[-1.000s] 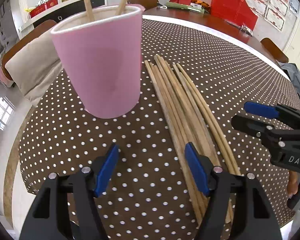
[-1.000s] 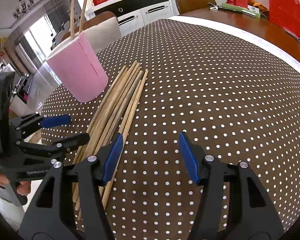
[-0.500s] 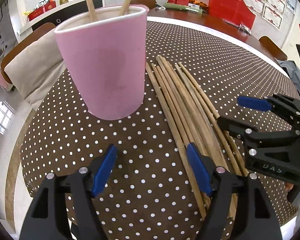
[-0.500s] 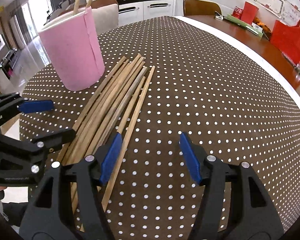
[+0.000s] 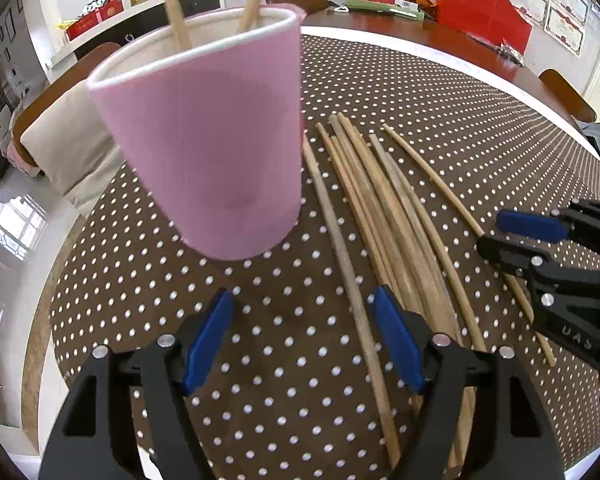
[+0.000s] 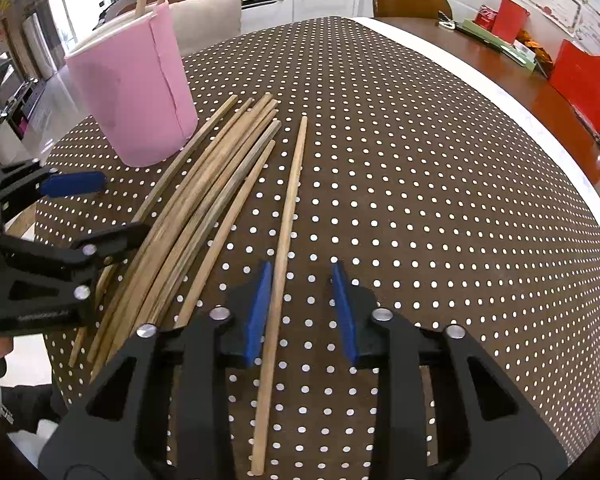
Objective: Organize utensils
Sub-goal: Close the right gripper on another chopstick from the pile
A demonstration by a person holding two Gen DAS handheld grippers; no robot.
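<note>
A pink cup (image 5: 208, 148) with two chopsticks standing in it sits on the dotted brown tablecloth (image 5: 440, 92); it also shows in the right wrist view (image 6: 136, 92). Several wooden chopsticks (image 5: 384, 216) lie bunched to its right, also seen in the right wrist view (image 6: 204, 196). One chopstick (image 6: 286, 224) lies apart from the bunch, and runs between my right gripper's jaws beside the left pad. My right gripper (image 6: 302, 308) is open around it. My left gripper (image 5: 300, 336) is open and empty just in front of the cup.
The round table's edge (image 6: 540, 128) curves behind. Red bags (image 5: 484, 12) and papers lie on the wooden table beyond. A chair with a beige cushion (image 5: 64, 144) stands left of the cup. The right gripper shows in the left wrist view (image 5: 548, 240).
My right gripper moved left and forward and its jaws narrowed around one chopstick, now separated from the bunch. My left gripper shifted closer to the cup.
</note>
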